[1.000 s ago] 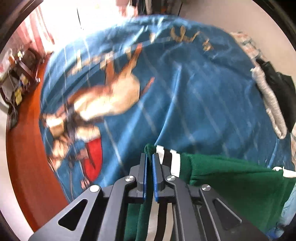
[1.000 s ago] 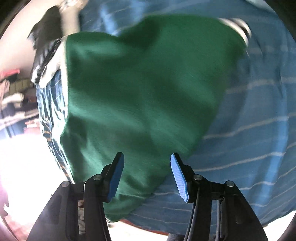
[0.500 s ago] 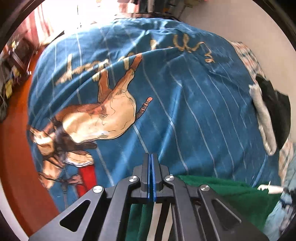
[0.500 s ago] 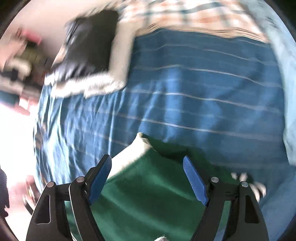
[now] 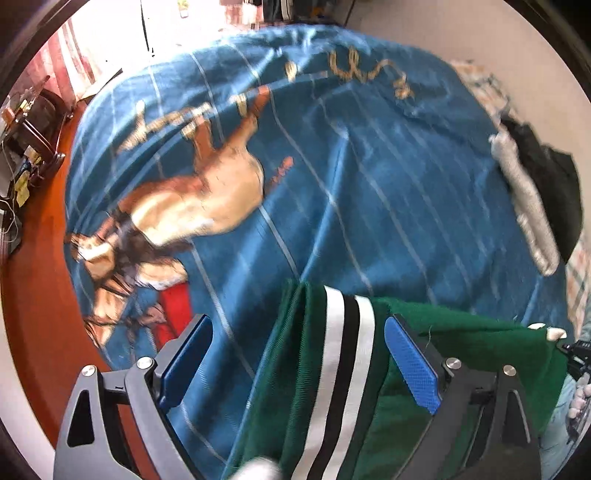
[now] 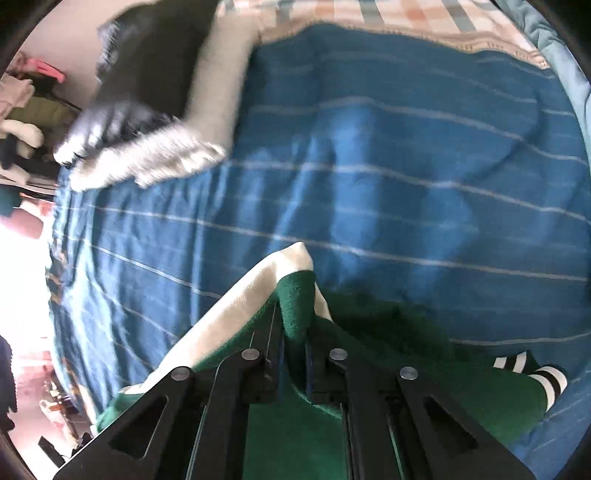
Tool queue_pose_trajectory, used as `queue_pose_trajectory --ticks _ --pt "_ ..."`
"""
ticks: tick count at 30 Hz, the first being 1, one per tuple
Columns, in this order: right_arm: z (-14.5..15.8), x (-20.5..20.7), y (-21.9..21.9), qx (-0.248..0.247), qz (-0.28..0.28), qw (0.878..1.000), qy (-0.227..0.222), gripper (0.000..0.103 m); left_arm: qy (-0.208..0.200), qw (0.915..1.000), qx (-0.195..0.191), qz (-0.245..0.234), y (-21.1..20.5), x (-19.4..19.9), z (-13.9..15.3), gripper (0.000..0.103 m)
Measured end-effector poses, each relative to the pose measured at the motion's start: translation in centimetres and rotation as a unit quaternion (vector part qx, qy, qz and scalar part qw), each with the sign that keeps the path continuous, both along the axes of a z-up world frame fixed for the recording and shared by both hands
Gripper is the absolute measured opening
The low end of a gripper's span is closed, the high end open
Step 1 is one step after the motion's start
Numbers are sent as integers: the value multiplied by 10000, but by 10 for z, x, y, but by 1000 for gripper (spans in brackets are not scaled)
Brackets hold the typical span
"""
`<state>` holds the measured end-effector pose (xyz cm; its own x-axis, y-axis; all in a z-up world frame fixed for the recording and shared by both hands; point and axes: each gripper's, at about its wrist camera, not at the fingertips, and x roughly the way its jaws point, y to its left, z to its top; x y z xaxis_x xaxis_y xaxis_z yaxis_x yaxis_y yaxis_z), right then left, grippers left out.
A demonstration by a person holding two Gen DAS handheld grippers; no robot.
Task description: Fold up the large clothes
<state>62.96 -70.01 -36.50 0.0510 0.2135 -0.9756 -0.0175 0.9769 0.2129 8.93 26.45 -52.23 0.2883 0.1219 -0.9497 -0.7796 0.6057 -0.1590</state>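
1. Two grippers work over one green garment (image 5: 461, 343) that lies on a blue striped bedspread (image 5: 369, 177) printed with a horse.
2. The left gripper (image 5: 299, 363) has its blue-padded fingers (image 5: 412, 363) spread wide apart; the garment's white and black striped cuff (image 5: 341, 354) runs between them, and I cannot tell whether it touches either pad.
3. The right gripper (image 6: 293, 363) has its fingers pressed together on a raised fold of the green garment (image 6: 295, 306), beside its cream trim (image 6: 255, 295).
4. A black and grey fleece garment (image 6: 155, 92) sits near the bedspread's far edge, well apart from the green one.
5. A plaid sheet (image 6: 388, 18) shows beyond that edge.
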Motion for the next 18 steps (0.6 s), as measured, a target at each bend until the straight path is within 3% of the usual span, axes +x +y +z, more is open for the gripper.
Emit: queue_pose_trajectory --ticks 2,3,4,8,11,13,14,17,18 --pt "-4 0 4 -73 6 10000 -10 8 28 9998 183 -12 -3 8 -9 87" --pt "-2 0 5 -103 14 9999 -21 8 -42 9994 330 18 -3 10 -11 33" --pt "0 -1 7 -126 27 9999 -50 8 18 9995 327 2 0 15 -15 4" --pt "10 1 6 -46 -109 9997 -233 8 73 9986 529 50 11 29 -13 1" --pt "-24 11 14 -257 116 9993 256 10 305 9981 536 -46 23 39 -28 2" --pt "-30 17 16 -376 137 9978 529 21 556 9980 299 -59 30 45 -36 3" --pt "-21 17 13 -395 75 9980 488 27 564 9980 268 -50 30 45 -32 4" --pt "30 3 8 -251 69 9997 -29 29 441 9978 466 -144 20 40 2 10" --pt "53 -11 8 -307 143 9989 -332 29 462 9967 629 -204 11 38 17 25"
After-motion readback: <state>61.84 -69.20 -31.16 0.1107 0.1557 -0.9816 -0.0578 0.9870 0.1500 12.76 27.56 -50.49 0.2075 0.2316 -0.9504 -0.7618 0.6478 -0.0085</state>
